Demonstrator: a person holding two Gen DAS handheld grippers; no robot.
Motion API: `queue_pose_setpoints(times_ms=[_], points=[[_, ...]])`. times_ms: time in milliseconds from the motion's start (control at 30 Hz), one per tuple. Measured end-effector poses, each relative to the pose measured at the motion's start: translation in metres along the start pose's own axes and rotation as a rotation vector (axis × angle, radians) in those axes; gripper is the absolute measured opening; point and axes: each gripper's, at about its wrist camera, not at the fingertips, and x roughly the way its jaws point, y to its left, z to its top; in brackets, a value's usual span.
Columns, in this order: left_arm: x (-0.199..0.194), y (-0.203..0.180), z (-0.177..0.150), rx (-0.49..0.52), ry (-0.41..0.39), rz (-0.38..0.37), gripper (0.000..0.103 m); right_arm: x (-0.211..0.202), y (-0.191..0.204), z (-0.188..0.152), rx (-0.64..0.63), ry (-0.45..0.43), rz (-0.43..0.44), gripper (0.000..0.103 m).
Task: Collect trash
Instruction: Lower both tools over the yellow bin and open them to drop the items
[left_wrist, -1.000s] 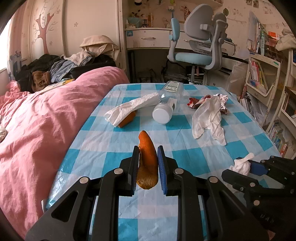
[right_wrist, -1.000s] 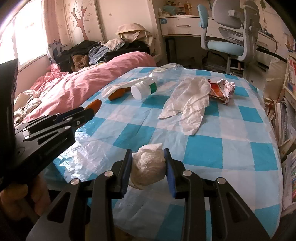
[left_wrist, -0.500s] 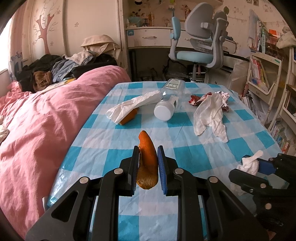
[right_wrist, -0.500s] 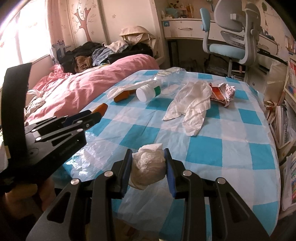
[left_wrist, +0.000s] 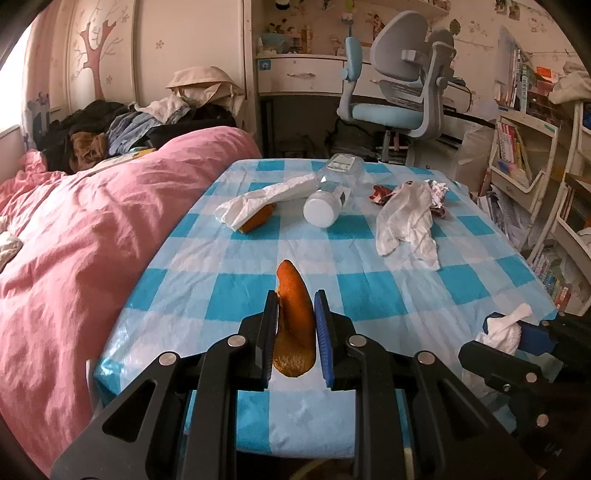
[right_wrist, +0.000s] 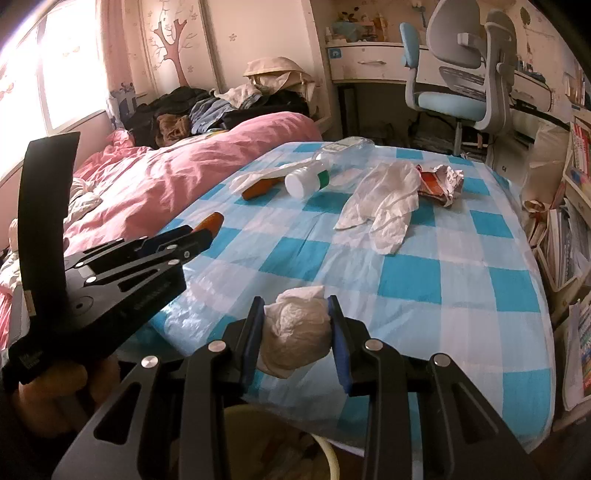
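1. A cluttered bedroom: a pink bed on the left, and a counter under a blue-and-white checked cloth, with a desk chair behind it.
2. Both tools hang at the counter's near edge, where a pale bin rim shows below, probably so each load can be dropped straight in, though little of the bin is visible.
3. The left tool is pressed in on an orange peel, pinched upright between its blue pads and clear of the cloth.
4. The right tool is closed around a crumpled tissue ball, squeezed from both sides.
5. Waiting farther back on the counter are a tipped plastic bottle, a flat white tissue, a foil wrapper, and a second peel under another tissue.
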Motion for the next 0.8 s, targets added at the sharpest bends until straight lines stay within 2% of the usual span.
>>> queue_pose_setpoints(times_ms=[367,800], points=[[-0.017,-0.011,-0.020,0.006,0.020,-0.003,0.019,-0.016,0.008,-0.018,-0.013,0.020,0.015,0.034],[-0.044,-0.009,-0.042,-0.025,0.035,-0.036,0.019,-0.028,0.025,-0.049,-0.053,0.095,0.009,0.034]])
